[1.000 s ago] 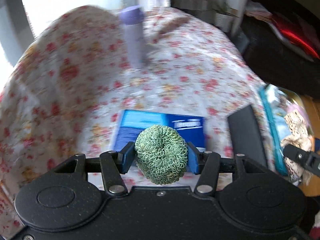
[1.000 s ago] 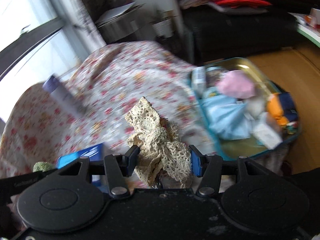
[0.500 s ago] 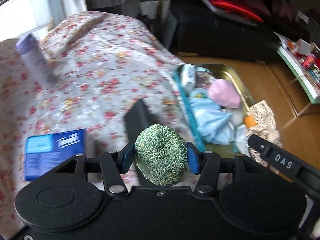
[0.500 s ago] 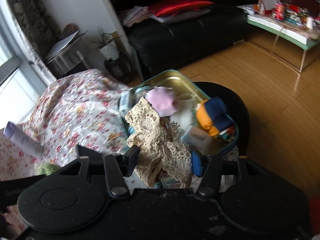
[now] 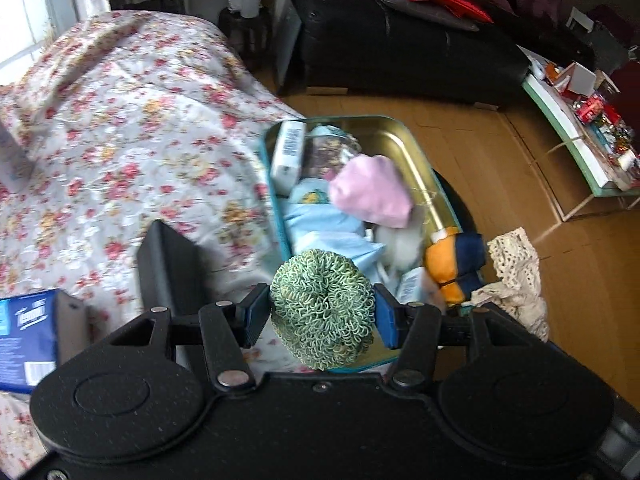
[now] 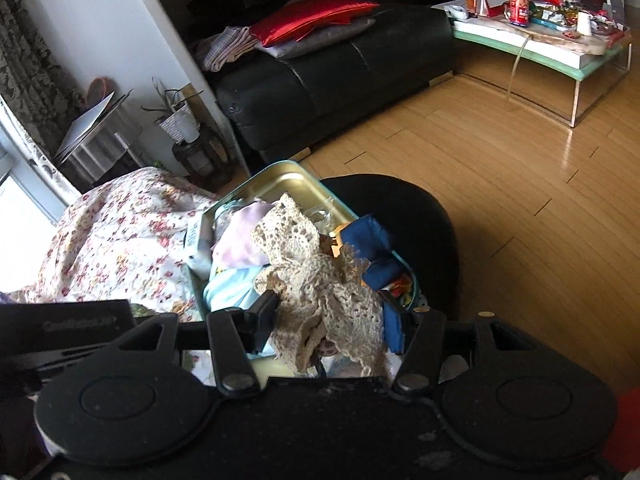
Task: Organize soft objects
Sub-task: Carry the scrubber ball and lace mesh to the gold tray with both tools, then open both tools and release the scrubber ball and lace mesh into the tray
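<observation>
My left gripper (image 5: 322, 316) is shut on a green looped scrunchie (image 5: 322, 314) and holds it over the near end of a teal and gold metal tin (image 5: 404, 144). The tin holds a pink cloth (image 5: 370, 192), light blue cloth (image 5: 320, 220), a white box (image 5: 289, 148) and an orange and navy soft toy (image 5: 454, 264). My right gripper (image 6: 328, 320) is shut on a beige lace cloth (image 6: 320, 276), held above the same tin (image 6: 288, 178). The lace also shows at the right of the left wrist view (image 5: 514, 276).
The tin sits on a black round stool (image 6: 412, 220) beside a floral-covered surface (image 5: 120, 128). A blue tissue pack (image 5: 28, 340) and a black flat object (image 5: 168, 260) lie on the cover. A black sofa (image 6: 332, 68) and a cluttered low table (image 6: 548, 36) stand beyond on the wooden floor.
Both grippers have swung right from over the floral cover to over the tin, each still holding its object. The tin now lies directly ahead of both.
</observation>
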Tool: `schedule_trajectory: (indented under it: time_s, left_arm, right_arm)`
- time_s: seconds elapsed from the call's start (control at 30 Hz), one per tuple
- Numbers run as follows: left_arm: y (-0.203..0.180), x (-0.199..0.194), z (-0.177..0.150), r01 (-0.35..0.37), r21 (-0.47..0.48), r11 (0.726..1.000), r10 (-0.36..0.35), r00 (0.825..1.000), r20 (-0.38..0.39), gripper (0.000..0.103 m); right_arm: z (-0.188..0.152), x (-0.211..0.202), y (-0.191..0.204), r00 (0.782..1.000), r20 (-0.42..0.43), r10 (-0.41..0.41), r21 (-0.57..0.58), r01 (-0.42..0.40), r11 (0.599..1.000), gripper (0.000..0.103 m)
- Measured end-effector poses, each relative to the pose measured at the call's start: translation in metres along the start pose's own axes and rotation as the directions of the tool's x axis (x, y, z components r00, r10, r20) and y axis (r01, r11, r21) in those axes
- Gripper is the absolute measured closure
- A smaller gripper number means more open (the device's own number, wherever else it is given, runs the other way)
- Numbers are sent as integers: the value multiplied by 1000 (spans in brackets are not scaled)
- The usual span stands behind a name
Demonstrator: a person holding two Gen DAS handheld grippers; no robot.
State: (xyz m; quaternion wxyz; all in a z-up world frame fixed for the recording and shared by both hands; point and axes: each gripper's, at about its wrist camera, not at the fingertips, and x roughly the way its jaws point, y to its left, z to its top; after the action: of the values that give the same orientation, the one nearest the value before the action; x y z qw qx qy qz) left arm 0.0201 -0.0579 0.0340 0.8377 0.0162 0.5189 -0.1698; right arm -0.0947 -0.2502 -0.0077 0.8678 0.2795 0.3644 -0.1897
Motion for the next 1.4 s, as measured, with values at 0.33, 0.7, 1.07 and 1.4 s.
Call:
schedule_trajectory:
  time_s: [0.33,0.7,1.07,1.4]
  left_arm:
    - [-16,38,7,63,-22,998,-64,996,-65,48]
    - [-10,51,2,3,-8,1000,-4,998,-68,39]
    - [3,43,-5,-76,2,997,76,997,-30,39]
    - [4,42,3,-117,14,993,117,993,11,38]
  right_arm:
    - [11,7,2,999,15,-35,-21,36,999,49]
    - [26,31,9,999,-13,-48,-53,47,997,49]
    - [69,79,50,998,-43,-41,-172,33,984,49]
    - [90,128,85,1000,-12,27,-225,-29,974,29]
